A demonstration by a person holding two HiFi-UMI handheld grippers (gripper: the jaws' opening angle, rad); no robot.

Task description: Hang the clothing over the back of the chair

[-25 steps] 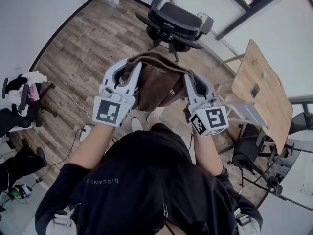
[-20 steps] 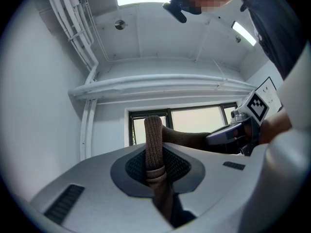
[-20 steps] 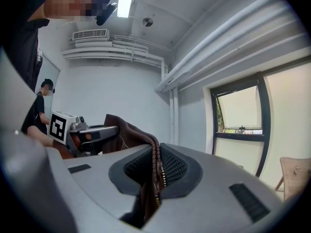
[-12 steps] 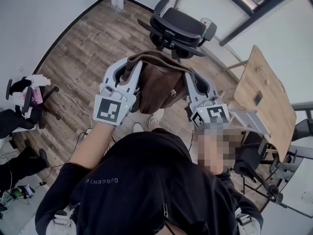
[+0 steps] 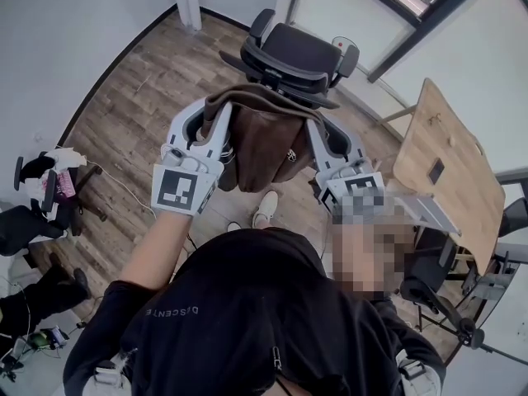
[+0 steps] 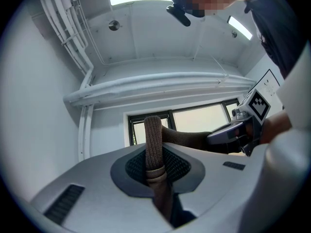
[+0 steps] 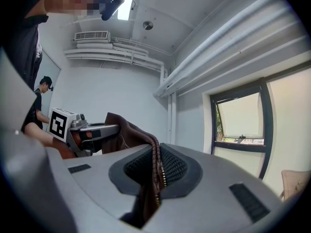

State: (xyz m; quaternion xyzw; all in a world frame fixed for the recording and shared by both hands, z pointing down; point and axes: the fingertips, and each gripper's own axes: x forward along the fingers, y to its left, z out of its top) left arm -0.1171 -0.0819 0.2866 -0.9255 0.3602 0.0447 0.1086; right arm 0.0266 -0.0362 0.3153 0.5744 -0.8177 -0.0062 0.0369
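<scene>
A brown zip-up garment [image 5: 262, 134] hangs stretched between my two grippers, held up in front of me. My left gripper [image 5: 216, 106] is shut on its ribbed edge [image 6: 153, 149]. My right gripper [image 5: 318, 124] is shut on the zipper edge [image 7: 155, 171]. Just beyond the garment stands a black office chair [image 5: 290, 54] with armrests, its back facing me. The lower part of the garment droops between the grippers, and a white shoe [image 5: 264, 207] shows on the floor under it.
A wooden table [image 5: 445, 167] stands at the right with a black chair [image 5: 429, 275] tucked beside it. At the left edge there is more dark equipment [image 5: 37, 196] with cables on the wood floor [image 5: 136, 81]. Glass partition walls [image 5: 388, 23] rise behind the office chair.
Both grippers have carried the garment forward and slightly upward, closer to the office chair's back. The grip on both edges is unchanged.
</scene>
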